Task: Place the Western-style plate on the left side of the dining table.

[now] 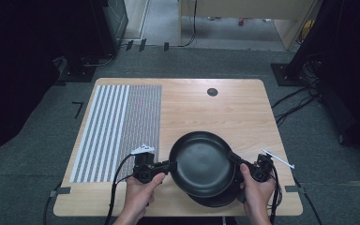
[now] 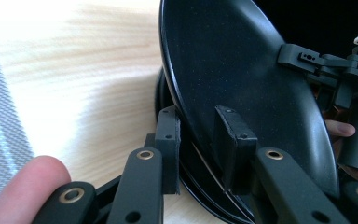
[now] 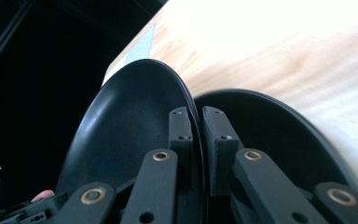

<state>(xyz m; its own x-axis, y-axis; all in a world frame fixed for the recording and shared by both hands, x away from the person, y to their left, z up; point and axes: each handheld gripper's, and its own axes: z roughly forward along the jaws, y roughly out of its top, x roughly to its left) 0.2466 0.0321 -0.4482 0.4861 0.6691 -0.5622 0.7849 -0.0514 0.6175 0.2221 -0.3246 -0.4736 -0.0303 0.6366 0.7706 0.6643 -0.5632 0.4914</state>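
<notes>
Right, both tools are on the upper black plate (image 1: 201, 161). Left tool (image 1: 168, 165) has its jaws either side of the plate's near-left rim; in the left gripper view one pad sits against the inside face and the other behind the rim with a bit of daylight, so I'd call it clamped lightly, maybe not fully seated. Right tool (image 1: 238, 161) is pinched tight on the opposite rim; the right gripper view shows both pads hard against a thin edge.

Plate sits between the two tools, tilted, lifted off a second black plate (image 1: 218, 199) that lies on the worktop (image 1: 243, 112) just under and behind the right tool. Striped mat (image 1: 117, 126) is well off beyond the left tool, not involved.

Handling guess: rigid, looks like glazed or melamine ware, smooth and glossy, so slippery under flat pads. Thin rim gives little bite. Weight probably moderate, but held at two edge points it will want to pivot about the line between the tools. Best hold is what they have: opposite rims, pads well over the lip. If ceramic, a drop onto the lower plate chips both.
</notes>
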